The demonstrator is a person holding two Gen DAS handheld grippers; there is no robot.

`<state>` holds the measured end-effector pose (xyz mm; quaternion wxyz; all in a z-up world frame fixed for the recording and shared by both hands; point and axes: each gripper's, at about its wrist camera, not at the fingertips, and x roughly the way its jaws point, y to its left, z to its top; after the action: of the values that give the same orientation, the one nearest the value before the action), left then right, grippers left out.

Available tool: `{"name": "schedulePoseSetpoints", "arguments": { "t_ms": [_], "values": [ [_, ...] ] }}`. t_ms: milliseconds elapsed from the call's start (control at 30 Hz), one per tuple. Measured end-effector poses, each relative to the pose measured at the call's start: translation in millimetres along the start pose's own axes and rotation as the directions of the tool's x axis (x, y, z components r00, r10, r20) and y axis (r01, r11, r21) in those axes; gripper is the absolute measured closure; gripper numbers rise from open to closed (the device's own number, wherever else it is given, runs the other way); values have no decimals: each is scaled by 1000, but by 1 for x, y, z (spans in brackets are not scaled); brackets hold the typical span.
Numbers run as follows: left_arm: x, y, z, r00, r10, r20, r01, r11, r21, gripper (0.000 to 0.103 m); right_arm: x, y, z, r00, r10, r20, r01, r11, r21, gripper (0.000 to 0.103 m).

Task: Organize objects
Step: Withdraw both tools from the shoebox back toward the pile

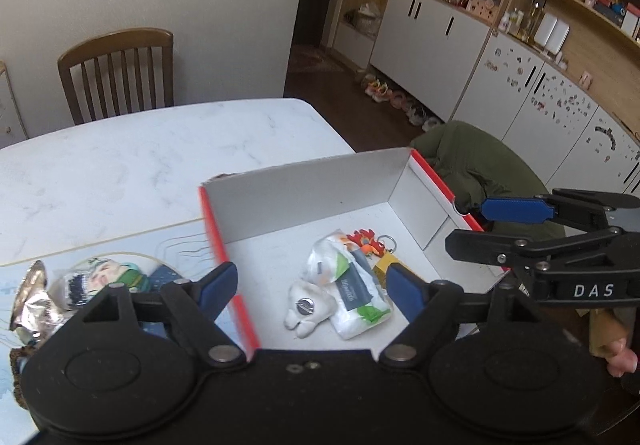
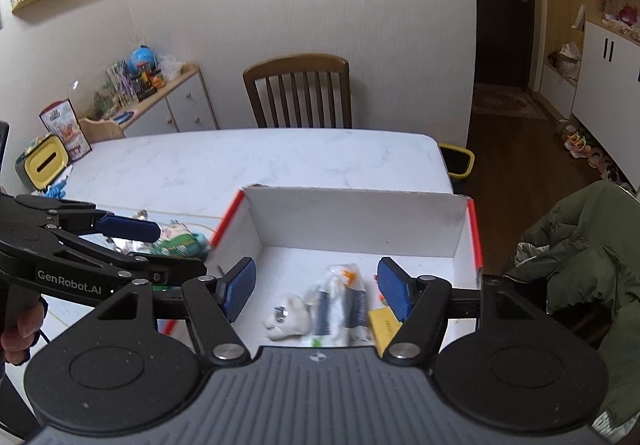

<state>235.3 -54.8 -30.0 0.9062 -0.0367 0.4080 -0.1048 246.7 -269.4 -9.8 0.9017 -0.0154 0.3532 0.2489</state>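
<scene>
A white cardboard box with red edges (image 1: pixel 304 185) (image 2: pixel 352 205) stands open on the table. Inside lie a white tooth-shaped plush (image 1: pixel 306 311) (image 2: pixel 288 317), a tissue pack (image 1: pixel 348 289) (image 2: pixel 340 305), a red-orange keychain (image 1: pixel 366 239) and a yellow card (image 1: pixel 384 265) (image 2: pixel 382 321). My left gripper (image 1: pixel 312 285) (image 2: pixel 181 249) is open and empty above the box's left wall. My right gripper (image 2: pixel 316 285) (image 1: pixel 466 225) is open and empty over the box's near side. A foil packet (image 1: pixel 32 305) and a cartoon-printed packet (image 1: pixel 112 277) (image 2: pixel 180 239) lie left of the box.
The box sits on a white marble table (image 1: pixel 140 165) with a printed placemat (image 1: pixel 180 245) beneath the loose packets. A wooden chair (image 2: pixel 298 93) stands at the far side. An olive jacket (image 2: pixel 580 245) hangs to the right. A yellow tissue holder (image 2: pixel 44 165) sits far left.
</scene>
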Motion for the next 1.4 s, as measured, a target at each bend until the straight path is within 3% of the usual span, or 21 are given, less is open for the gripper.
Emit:
{"name": "schedulePoseSetpoints", "arguments": {
  "t_ms": [300, 533, 967, 1133, 1400],
  "values": [
    [-36, 41, -17, 999, 6, 44, -5, 1000, -24, 9, -10, 46, -6, 997, -14, 75, 9, 998, 68, 23],
    [-66, 88, -29, 995, 42, 86, -37, 998, -54, 1, -3, 90, -7, 996, -3, 84, -2, 998, 59, 19],
    [-80, 183, -68, 989, 135, 67, -129, 987, -93, 0, 46, 168, -8, 1000, -6, 16, 5, 1000, 29, 17],
    [-79, 221, -85, 984, 172, 50, -163, 975, -149, 0, 69, 188, -7, 1000, -13, -10, 13, 999, 32, 17],
    [-67, 266, -109, 981, 195, -15, -195, 964, -179, 0, 109, 214, 2, 997, -40, -65, 41, 999, 11, 16]
  ]
}}
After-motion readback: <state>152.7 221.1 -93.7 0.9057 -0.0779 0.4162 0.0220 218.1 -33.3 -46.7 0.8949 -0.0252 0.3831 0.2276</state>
